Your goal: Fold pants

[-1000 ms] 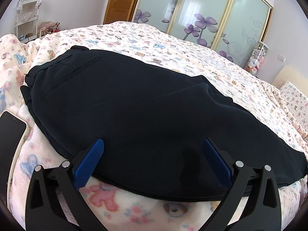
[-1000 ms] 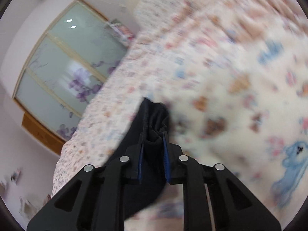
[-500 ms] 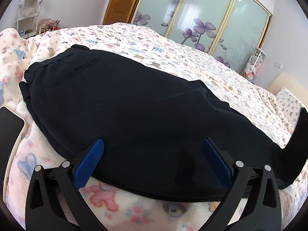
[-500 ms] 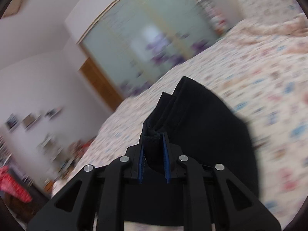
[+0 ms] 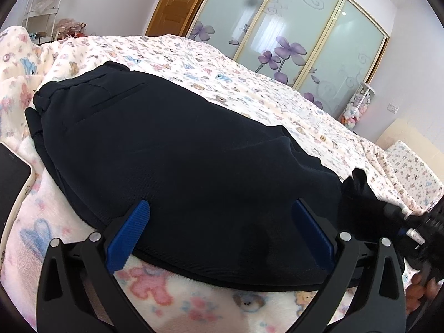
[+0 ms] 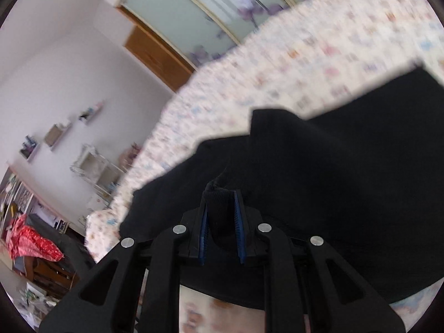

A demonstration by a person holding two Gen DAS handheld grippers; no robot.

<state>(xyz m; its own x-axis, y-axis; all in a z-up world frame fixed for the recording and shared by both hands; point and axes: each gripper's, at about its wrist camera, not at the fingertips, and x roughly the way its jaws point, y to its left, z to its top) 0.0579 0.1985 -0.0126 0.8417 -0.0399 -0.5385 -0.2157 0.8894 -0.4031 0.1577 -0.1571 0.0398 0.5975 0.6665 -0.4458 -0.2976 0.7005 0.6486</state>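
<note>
The right gripper (image 6: 221,208) pinched a fold of the black pants (image 5: 180,166), which filled the frame's centre on the bed (image 5: 249,83). The left gripper (image 5: 222,230) stood wide, holding nothing.

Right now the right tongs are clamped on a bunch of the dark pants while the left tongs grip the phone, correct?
Not quite. The left tongs are open over the pants; the phone lies untouched beside them, per the left wrist view. The right tongs do clamp the fabric.
</note>
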